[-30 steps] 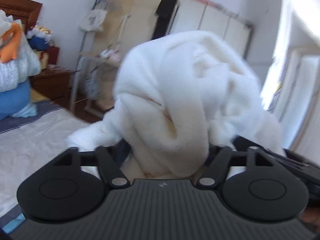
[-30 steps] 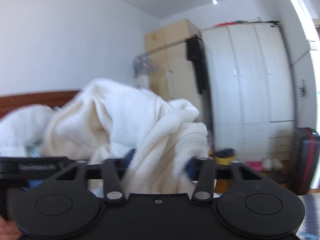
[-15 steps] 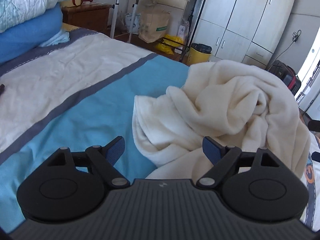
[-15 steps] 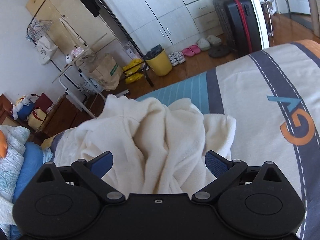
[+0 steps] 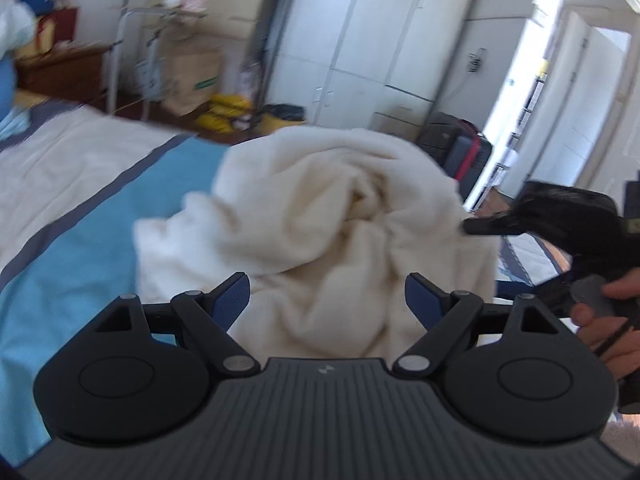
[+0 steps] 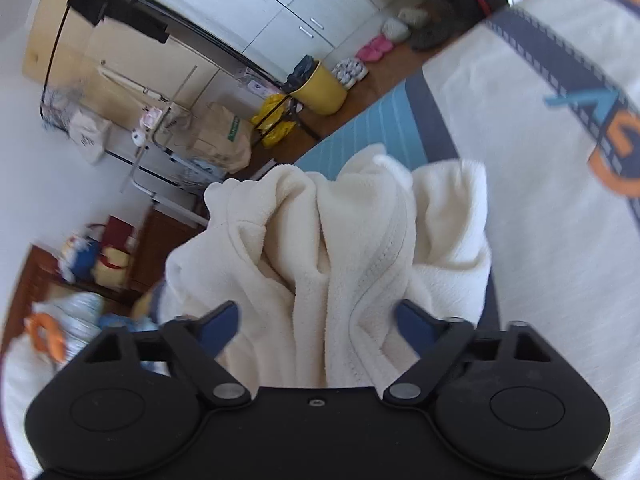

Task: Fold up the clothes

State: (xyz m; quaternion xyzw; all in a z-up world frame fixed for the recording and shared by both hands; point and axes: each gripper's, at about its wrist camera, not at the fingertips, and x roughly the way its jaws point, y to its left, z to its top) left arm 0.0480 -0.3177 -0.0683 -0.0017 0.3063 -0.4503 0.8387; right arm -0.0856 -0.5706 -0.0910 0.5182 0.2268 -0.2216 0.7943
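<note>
A: Fleece, cream-white: one garment (image 5: 340,232), item one. Condition?

B: Unfolded. It lies as a rumpled heap on the bed (image 5: 80,240), resting mostly on the blue band of the cover, near the far edge by the wardrobes (image 5: 360,40). No flat panel, no crease line, no squared edge to be seen.

A: Distinguishing marks?

B: A stitched seam or zip band (image 6: 380,264) runs down the front of the heap in the right wrist view. Which part is sleeve, hem or collar I cannot tell; the folds are twisted together.

A: Left gripper (image 5: 328,300)?

B: Jaws apart, blue pads on either side of the near edge of the heap, nothing clamped between them. The fleece sits in front of and partly between the fingers, not pinched.

A: Right gripper (image 6: 316,320)?

B: Jaws likewise apart. The cloth bulges into the gap right up to the body of the tool, yet neither pad presses on it. In the left wrist view the same tool shows at the right of the heap, its tip touching the fleece.

A: Progress entry?

B: By my reckoning, nothing of the folding is done. Left to do: find an edge or shoulder, spread the garment flat on the bed, then make every fold.

A: Other garments awaiting?

B: None identifiable within reach; only bedding (image 6: 60,320) stacked at the far left.
</note>
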